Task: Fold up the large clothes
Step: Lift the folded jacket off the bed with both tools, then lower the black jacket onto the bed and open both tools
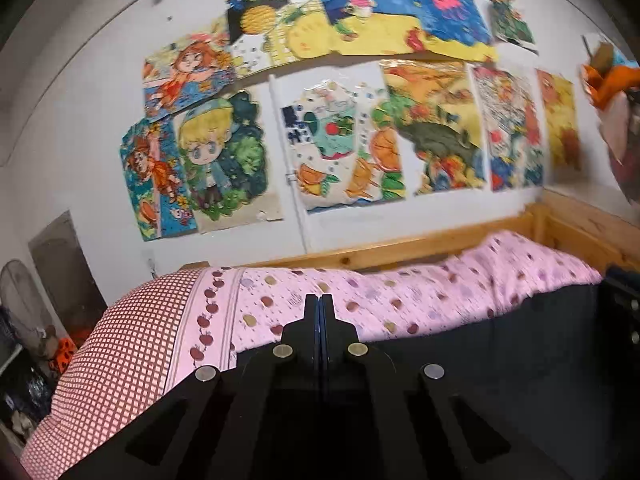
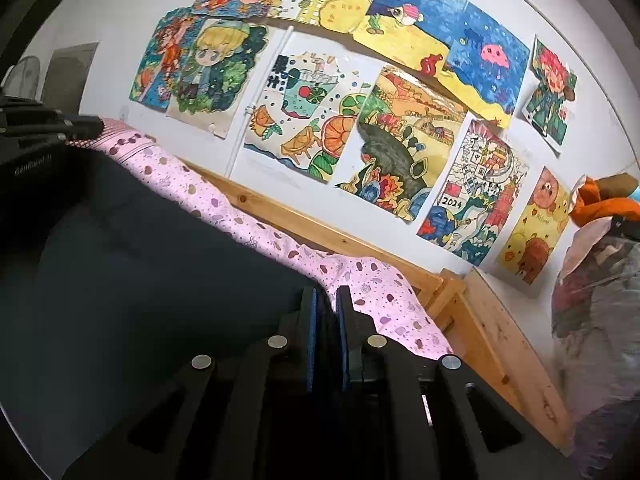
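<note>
A large dark navy garment (image 2: 152, 256) is spread over a bed with a pink dotted sheet (image 2: 372, 288); it also shows in the left wrist view (image 1: 500, 352). My right gripper (image 2: 326, 300) is shut on the garment's edge, with dark cloth pinched between its blue pads. My left gripper (image 1: 319, 304) has its jaws pressed together above the sheet (image 1: 360, 292); the garment lies under and beside it, and whether cloth is between the fingers cannot be told. The left gripper also shows at the left edge of the right wrist view (image 2: 80, 126).
A wooden bed frame (image 2: 320, 228) runs along a white wall covered with children's drawings (image 2: 312, 108). A red checked pillow (image 1: 120, 360) lies at the left end. A plastic-wrapped bundle (image 2: 600, 280) stands at the right. Clutter and a fan (image 1: 20, 304) are at far left.
</note>
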Available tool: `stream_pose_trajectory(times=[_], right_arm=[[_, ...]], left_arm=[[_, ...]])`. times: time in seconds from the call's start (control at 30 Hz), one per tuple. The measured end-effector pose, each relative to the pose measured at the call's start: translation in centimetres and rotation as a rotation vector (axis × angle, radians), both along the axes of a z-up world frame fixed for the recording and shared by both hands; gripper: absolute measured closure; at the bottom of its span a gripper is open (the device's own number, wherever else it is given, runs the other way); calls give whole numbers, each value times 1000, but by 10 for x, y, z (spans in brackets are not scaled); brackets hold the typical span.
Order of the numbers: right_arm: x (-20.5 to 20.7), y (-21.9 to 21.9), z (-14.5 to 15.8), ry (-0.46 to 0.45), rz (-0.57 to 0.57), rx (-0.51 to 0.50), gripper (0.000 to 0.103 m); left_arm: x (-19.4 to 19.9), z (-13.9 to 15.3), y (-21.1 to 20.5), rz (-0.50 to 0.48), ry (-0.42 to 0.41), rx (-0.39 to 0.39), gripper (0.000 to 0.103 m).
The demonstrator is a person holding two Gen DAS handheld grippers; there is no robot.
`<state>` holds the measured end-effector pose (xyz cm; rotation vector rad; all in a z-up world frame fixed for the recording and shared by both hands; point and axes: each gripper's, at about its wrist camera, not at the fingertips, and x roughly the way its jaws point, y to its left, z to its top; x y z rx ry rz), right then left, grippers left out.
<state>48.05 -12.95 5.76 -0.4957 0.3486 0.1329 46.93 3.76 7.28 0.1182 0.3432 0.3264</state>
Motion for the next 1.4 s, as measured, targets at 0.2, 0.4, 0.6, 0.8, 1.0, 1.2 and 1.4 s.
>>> stream_pose_trajectory(times=[0.2, 0.4, 0.6, 0.8, 1.0, 1.2, 1.4], right_arm=[[34, 4, -18, 38, -25, 10, 103], [41, -8, -31, 90, -25, 85, 103], [8, -30, -18, 115, 31, 188, 93], [-34, -45, -21, 191, 121, 245, 53], [-80, -63, -37, 303, 208, 326, 52], [-101, -69, -66, 404, 246, 331, 52], [-84, -64, -85, 409, 228, 298, 52]], left_arm=[[23, -27, 34, 11, 57, -159, 101], [18, -37, 51, -54, 61, -248, 101], [-12, -37, 37, -194, 79, -205, 93], [-63, -47, 17, -349, 105, -186, 42], [-110, -61, -1, -512, 161, -219, 39], [-131, -94, -21, -601, 265, -197, 39], [-116, -108, -33, -564, 272, -125, 36]])
